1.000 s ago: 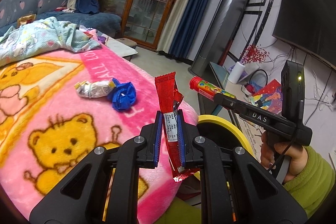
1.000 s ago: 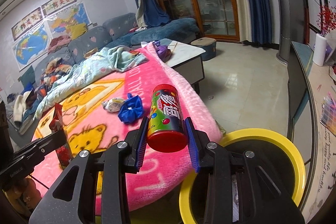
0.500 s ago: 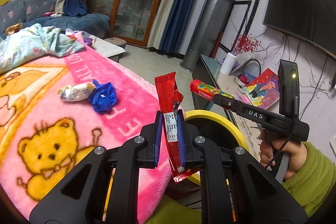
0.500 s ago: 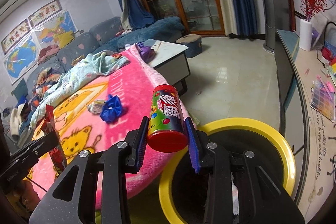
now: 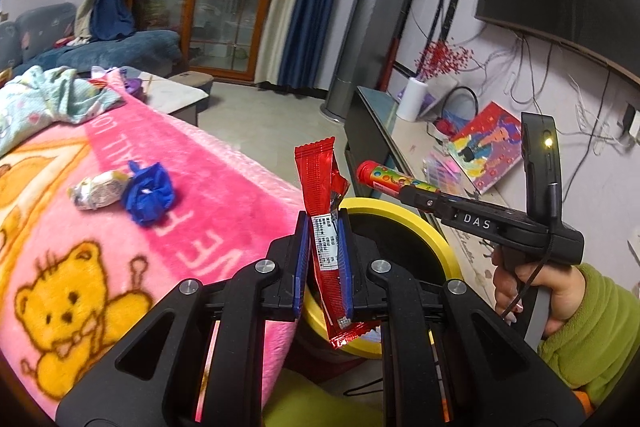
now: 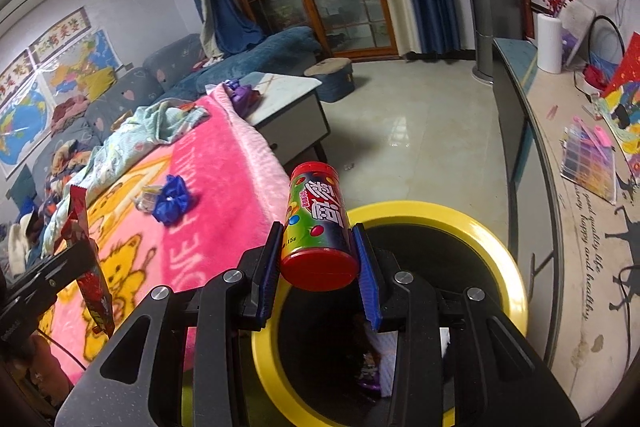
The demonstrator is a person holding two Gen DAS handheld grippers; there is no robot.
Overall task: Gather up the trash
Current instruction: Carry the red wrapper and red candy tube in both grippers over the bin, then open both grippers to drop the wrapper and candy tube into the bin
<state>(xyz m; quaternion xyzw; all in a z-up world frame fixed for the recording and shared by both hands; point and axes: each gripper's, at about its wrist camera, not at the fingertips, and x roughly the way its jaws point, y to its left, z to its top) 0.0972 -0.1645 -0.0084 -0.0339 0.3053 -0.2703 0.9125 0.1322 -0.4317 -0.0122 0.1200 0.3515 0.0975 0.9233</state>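
Living room, pink bear blanket | left gripper fingers pinch red wrapper beside bin rim | right gripper fingers clamp candy tube over yellow-rimmed bin | we centre each over the opening before release.

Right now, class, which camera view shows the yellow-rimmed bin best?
The right wrist view: the yellow-rimmed bin shows nearly its whole rim and dark inside, with some trash at the bottom. In the left wrist view the bin shows only part of its rim behind the hand-held gripper.
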